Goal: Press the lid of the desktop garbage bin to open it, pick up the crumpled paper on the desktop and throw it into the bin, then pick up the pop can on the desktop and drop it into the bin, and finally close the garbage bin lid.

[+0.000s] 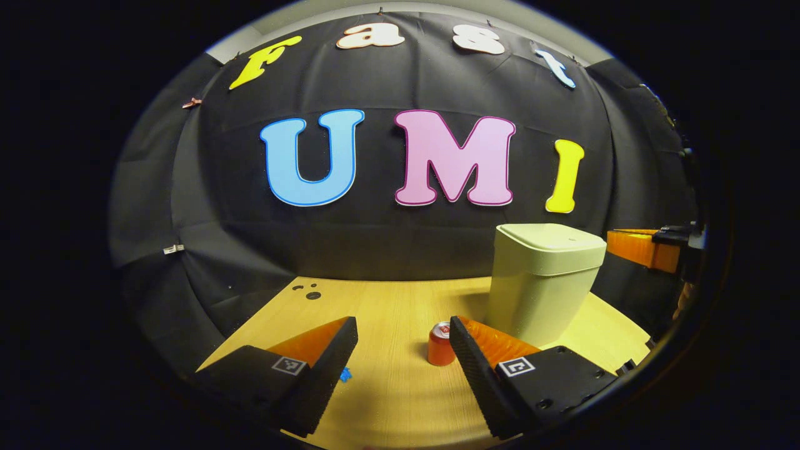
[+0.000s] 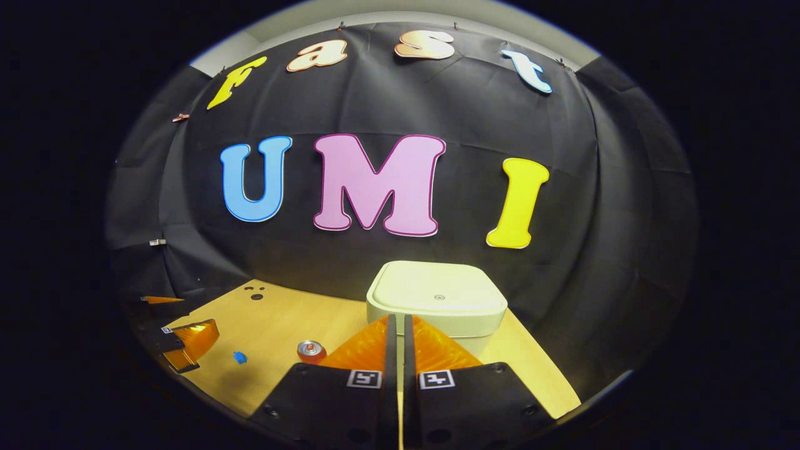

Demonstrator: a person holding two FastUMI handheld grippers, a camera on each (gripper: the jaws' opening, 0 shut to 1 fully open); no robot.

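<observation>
The pale wooden worktop (image 1: 400, 400) is brightly lit from above; the surroundings remain dim. Strong fisheye curvature is seen at the edges.

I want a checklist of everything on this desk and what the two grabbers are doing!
Surface: wooden table, a few small holes near its far left corner.
Job's things: bin, lid shut; can upright left of the bin; crumpled paper: nothing seen.
Clutter: small blue bit on the table.
Grippers: left gripper, jaws open, can just inside its right finger, not touched; right gripper, jaws shut, aimed at the bin lid.
Cables: nothing seen.
Surroundings: black cloth wall.
</observation>
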